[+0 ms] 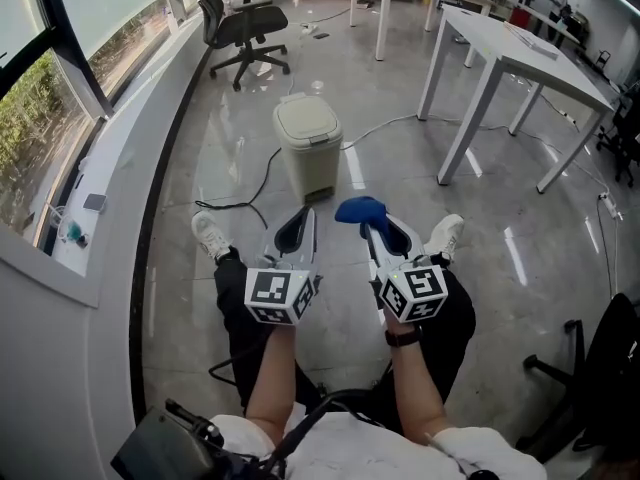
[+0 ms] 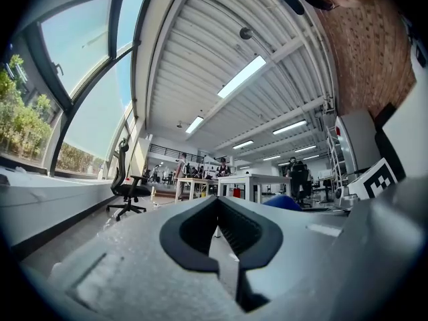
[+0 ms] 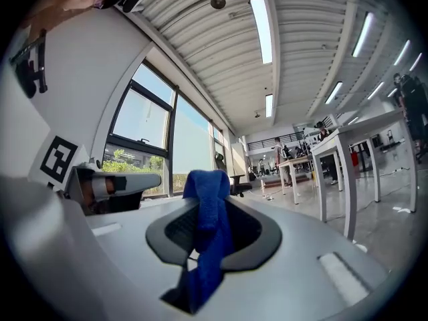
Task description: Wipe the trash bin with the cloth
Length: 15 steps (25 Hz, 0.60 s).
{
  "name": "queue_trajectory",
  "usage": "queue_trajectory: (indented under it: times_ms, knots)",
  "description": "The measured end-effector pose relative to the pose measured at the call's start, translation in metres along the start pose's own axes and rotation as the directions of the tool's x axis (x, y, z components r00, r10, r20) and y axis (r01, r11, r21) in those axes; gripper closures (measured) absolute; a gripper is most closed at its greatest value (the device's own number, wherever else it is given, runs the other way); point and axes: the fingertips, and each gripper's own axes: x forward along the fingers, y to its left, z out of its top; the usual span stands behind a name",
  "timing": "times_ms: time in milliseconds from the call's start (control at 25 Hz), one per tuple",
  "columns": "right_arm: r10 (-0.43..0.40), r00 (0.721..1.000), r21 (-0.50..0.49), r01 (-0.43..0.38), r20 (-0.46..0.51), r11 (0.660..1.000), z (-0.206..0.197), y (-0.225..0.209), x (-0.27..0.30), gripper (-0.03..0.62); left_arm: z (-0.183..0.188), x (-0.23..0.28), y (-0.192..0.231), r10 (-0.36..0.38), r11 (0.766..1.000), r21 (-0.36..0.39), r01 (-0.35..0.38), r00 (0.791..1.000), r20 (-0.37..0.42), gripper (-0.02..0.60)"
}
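Blue cloth hangs pinched in the right gripper. In the right gripper view it is folded over the jaw tips and trails down between the dark pads. We hold the left gripper beside it, the two apart, its jaws closed on each other with nothing between them.

Black-and-white square markers on the cube of each gripper are the only print we can make out.

Straight ahead on the glossy grey floor stands the trash bin, pale grey-green with its lid down. A strip of bare floor separates it from both grippers and from our white shoes.

A black cable curls on the floor just left of the bin's base. Beyond the cable, the long white window ledge runs along the left side. To the right, the legs of a white table stand well clear of the bin. A black office chair sits farther back near the ledge. Open floor lies around the bin's front and right sides.
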Motion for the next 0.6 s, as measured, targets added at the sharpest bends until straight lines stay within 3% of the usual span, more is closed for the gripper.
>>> queue_trajectory:
  times_ms: [240,600]
  knots:
    - [-0.055,0.998,0.002,0.055,-0.011,0.998,0.015,-0.002,-0.025,0.526,0.016,-0.02,-0.003,-0.01,0.999,-0.032,0.011,1.0,0.008,0.581]
    - [-0.106,0.994,0.01,0.106,0.006,0.994,0.006,-0.019,-0.045,0.526,0.005,-0.029,-0.016,-0.027,0.999,-0.024,0.027,0.999,0.018,0.581]
